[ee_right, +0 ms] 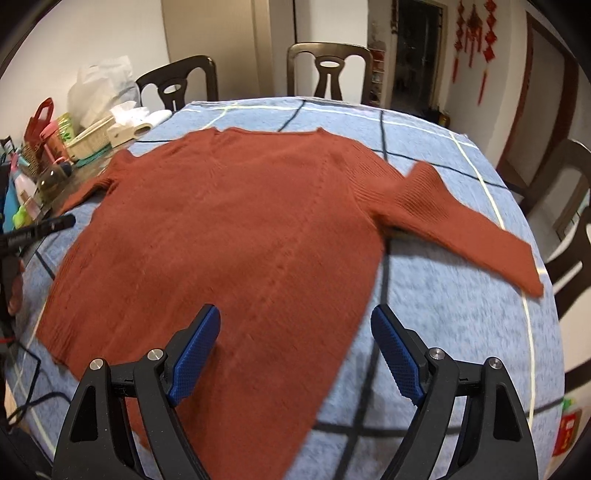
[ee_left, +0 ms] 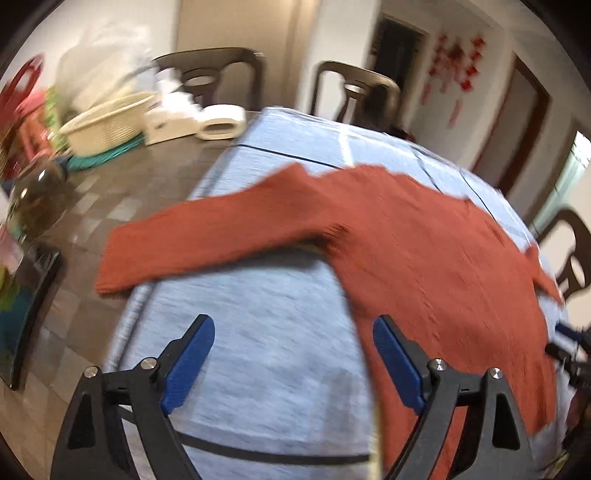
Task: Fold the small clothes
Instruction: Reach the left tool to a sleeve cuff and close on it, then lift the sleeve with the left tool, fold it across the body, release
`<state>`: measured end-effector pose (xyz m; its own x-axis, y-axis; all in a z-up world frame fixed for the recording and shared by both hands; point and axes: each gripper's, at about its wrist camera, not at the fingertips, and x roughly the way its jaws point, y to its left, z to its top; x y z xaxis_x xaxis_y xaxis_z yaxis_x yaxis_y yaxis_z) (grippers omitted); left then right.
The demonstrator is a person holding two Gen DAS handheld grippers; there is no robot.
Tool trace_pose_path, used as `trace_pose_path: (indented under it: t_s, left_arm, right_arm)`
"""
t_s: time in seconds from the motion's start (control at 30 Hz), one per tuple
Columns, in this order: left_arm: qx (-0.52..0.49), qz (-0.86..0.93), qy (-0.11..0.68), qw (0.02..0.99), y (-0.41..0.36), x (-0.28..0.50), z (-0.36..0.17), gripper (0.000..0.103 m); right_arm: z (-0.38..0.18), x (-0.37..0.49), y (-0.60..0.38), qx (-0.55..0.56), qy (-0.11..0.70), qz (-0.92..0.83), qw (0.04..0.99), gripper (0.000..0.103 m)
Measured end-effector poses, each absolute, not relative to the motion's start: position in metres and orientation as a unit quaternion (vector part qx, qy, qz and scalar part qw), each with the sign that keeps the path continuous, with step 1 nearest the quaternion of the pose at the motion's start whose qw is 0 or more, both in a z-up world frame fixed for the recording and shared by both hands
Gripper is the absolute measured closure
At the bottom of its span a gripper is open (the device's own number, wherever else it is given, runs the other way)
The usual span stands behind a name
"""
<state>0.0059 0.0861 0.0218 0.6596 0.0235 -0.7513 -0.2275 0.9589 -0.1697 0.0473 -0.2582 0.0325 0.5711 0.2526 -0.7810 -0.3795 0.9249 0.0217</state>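
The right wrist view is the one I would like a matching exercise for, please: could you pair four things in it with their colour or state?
Things:
1. sweater
2. cloth on the table
3. right claw
4. hanging ornaments on the far wall

Colour or state:
A. light blue with dark and white lines
B. open, with nothing between its blue pads
C. rust red, spread flat with its sleeves out to the sides
D. bright red, beside a dark doorway

Pairs: 1-C, 2-A, 3-B, 4-D
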Motion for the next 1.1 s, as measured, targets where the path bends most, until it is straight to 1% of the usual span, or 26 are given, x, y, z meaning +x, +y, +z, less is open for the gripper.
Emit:
trace_pose_path:
  t_s: [0.2,0.3,0.37,0.43,0.47,0.57,0.6,0.63,0.67,0.7,0.73,0.77,0.8,0.83,0.97,1.1]
  left_arm:
    - [-0.175,0.153,0.378,0.896,0.157,0.003,0.026,0.016]
    - [-0.183,0.199,0.376,0.886,0.186,0.003,0.02,0.016]
    - [-0.184,0.219,0.387,0.877,0.198,0.008,0.01,0.02]
    - [-0.188,0.227,0.404,0.866,0.203,0.013,-0.001,0.026]
    - [-0.188,0.229,0.406,0.864,0.203,0.014,-0.005,0.027]
    - [-0.169,0.234,0.41,0.865,0.198,0.021,-0.006,0.033]
    - [-0.161,0.241,0.412,0.864,0.196,0.022,-0.006,0.038]
    - [-0.156,0.245,0.414,0.863,0.196,0.024,-0.006,0.046]
    - [-0.152,0.245,0.414,0.863,0.195,0.025,-0.004,0.052]
    - [-0.151,0.237,0.413,0.866,0.195,0.026,-0.004,0.067]
    - [-0.152,0.229,0.412,0.869,0.194,0.025,-0.002,0.077]
    - [-0.152,0.222,0.413,0.87,0.196,0.026,-0.001,0.081]
    - [-0.154,0.213,0.414,0.872,0.195,0.026,-0.001,0.09]
    - [-0.157,0.205,0.414,0.873,0.195,0.028,0.0,0.093]
    - [-0.179,0.175,0.401,0.881,0.195,0.028,0.016,0.094]
    - [-0.194,0.129,0.367,0.901,0.183,0.03,0.055,0.094]
  right_arm:
    - [0.036,0.06,-0.242,-0.074,0.416,0.191,0.886,0.019]
    - [0.035,0.064,-0.235,-0.078,0.414,0.196,0.886,0.019]
    - [0.033,0.067,-0.233,-0.076,0.417,0.2,0.884,0.019]
    - [0.031,0.069,-0.231,-0.075,0.419,0.201,0.882,0.019]
    - [0.03,0.069,-0.23,-0.076,0.421,0.201,0.881,0.019]
    - [0.028,0.071,-0.229,-0.078,0.424,0.201,0.88,0.019]
    - [0.027,0.071,-0.229,-0.079,0.425,0.201,0.879,0.019]
    - [0.026,0.072,-0.229,-0.08,0.426,0.2,0.879,0.019]
    - [0.025,0.072,-0.229,-0.08,0.428,0.199,0.878,0.019]
    - [0.023,0.073,-0.229,-0.082,0.43,0.196,0.878,0.019]
    - [0.02,0.073,-0.229,-0.084,0.432,0.194,0.877,0.019]
    - [0.017,0.074,-0.228,-0.087,0.437,0.191,0.875,0.019]
    - [0.014,0.075,-0.229,-0.089,0.441,0.187,0.873,0.019]
    - [0.011,0.075,-0.229,-0.094,0.442,0.184,0.873,0.019]
    - [0.01,0.073,-0.228,-0.101,0.436,0.184,0.875,0.019]
    - [0.01,0.073,-0.229,-0.1,0.435,0.185,0.875,0.019]
